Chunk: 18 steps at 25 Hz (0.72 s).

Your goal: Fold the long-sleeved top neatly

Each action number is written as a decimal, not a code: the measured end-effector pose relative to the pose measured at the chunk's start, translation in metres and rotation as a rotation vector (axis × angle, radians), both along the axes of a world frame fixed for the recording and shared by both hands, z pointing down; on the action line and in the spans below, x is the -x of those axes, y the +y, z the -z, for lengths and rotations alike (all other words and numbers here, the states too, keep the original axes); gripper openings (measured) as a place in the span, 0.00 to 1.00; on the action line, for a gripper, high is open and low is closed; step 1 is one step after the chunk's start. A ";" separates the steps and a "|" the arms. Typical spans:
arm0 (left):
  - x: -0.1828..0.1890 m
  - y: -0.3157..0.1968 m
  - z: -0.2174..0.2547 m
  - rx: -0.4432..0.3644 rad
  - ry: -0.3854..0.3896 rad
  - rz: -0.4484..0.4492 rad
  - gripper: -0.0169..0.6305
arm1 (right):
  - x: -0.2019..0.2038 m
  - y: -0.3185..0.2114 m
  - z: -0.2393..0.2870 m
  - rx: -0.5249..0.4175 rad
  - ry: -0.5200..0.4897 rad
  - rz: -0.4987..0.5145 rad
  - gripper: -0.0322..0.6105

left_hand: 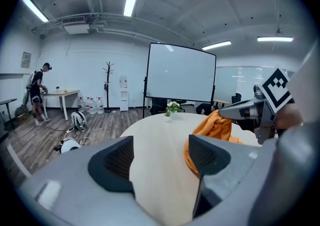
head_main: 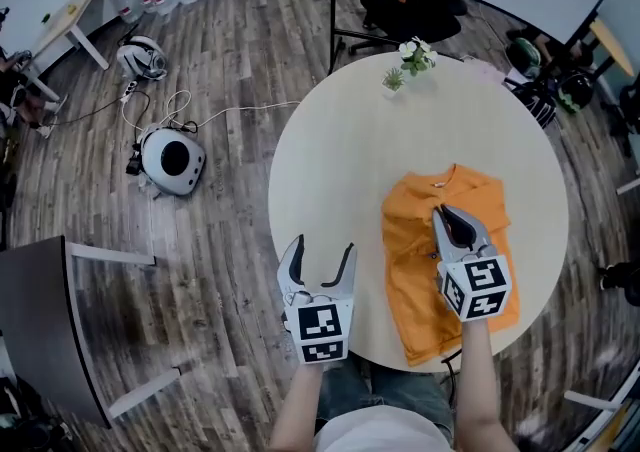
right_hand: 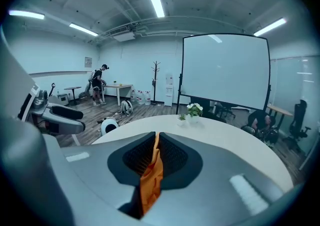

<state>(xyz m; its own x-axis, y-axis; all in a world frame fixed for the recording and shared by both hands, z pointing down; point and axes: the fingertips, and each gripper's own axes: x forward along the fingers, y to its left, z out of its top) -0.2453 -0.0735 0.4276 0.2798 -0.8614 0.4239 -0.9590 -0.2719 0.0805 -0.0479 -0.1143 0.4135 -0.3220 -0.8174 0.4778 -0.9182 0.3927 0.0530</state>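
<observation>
The right gripper point(head_main: 452, 223) has fingers clenched on a fold of the orange long-sleeved fabric top point(head_main: 415, 250), which lies by the near edge of the round beige surface point(head_main: 330, 160). With the left gripper point(head_main: 318, 265) holding its fingers released and empty, a lift could drag the unpinned top askew.

Grey left tool point(head_main: 323, 246), black-white marker cube point(head_main: 322, 332)

A round pale wooden table point(head_main: 330, 160) carries an orange long-sleeved fabric top point(head_main: 415, 260), which lies flat toward its near right edge with the collar pointing to the far side and the hem at the near rim. The right gripper point(head_main: 443, 212) sits over the top's middle, jaws drawn together on the cloth. The left gripper point(head_main: 323, 245) hovers at the table's near left edge, jaws spread, nothing between them. At the far edge stand a small white-flowered potted plant point(head_main: 416, 54) and, just beside it, a smaller green potted plant point(head_main: 393, 80)
</observation>
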 end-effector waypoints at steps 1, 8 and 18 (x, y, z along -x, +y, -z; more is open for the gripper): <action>-0.010 0.002 0.001 0.003 -0.007 0.000 0.55 | -0.011 0.002 -0.004 0.011 0.002 0.009 0.13; -0.063 0.015 0.001 0.017 -0.053 0.007 0.55 | -0.071 0.008 -0.066 0.128 0.108 0.054 0.16; -0.103 0.016 -0.006 0.028 -0.094 0.004 0.55 | -0.118 0.026 -0.124 0.288 0.210 0.058 0.26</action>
